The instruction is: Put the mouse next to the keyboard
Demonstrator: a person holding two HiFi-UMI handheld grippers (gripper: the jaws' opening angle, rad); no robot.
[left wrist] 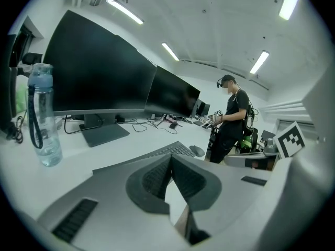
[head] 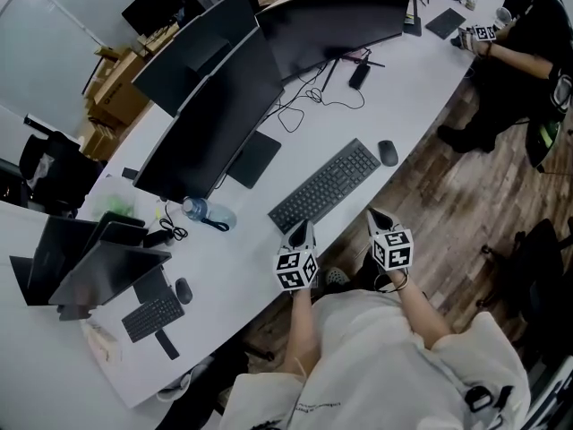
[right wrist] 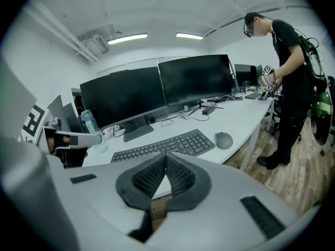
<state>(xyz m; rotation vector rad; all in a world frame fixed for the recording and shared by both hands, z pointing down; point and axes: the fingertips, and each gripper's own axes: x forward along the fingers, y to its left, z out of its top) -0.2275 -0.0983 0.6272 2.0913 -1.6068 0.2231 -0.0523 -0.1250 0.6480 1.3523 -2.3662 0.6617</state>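
A dark grey mouse [head: 388, 152] lies on the white desk [head: 421, 88], just right of the black keyboard [head: 325, 186]. The right gripper view shows the same mouse [right wrist: 224, 139] beside the keyboard [right wrist: 165, 145]; in the left gripper view the mouse [left wrist: 197, 150] sits past the keyboard [left wrist: 172, 150]. My left gripper [head: 302, 232] is shut and empty, at the desk's near edge by the keyboard's left end. My right gripper [head: 376, 218] is shut and empty, just off the desk edge in front of the keyboard.
Two large dark monitors [head: 215, 106] stand behind the keyboard, with cables [head: 309, 97] between them. A water bottle [head: 199, 210] lies left of the keyboard. A second keyboard and mouse [head: 154, 314] sit far left. Another person [right wrist: 290, 77] stands at the desk's right end.
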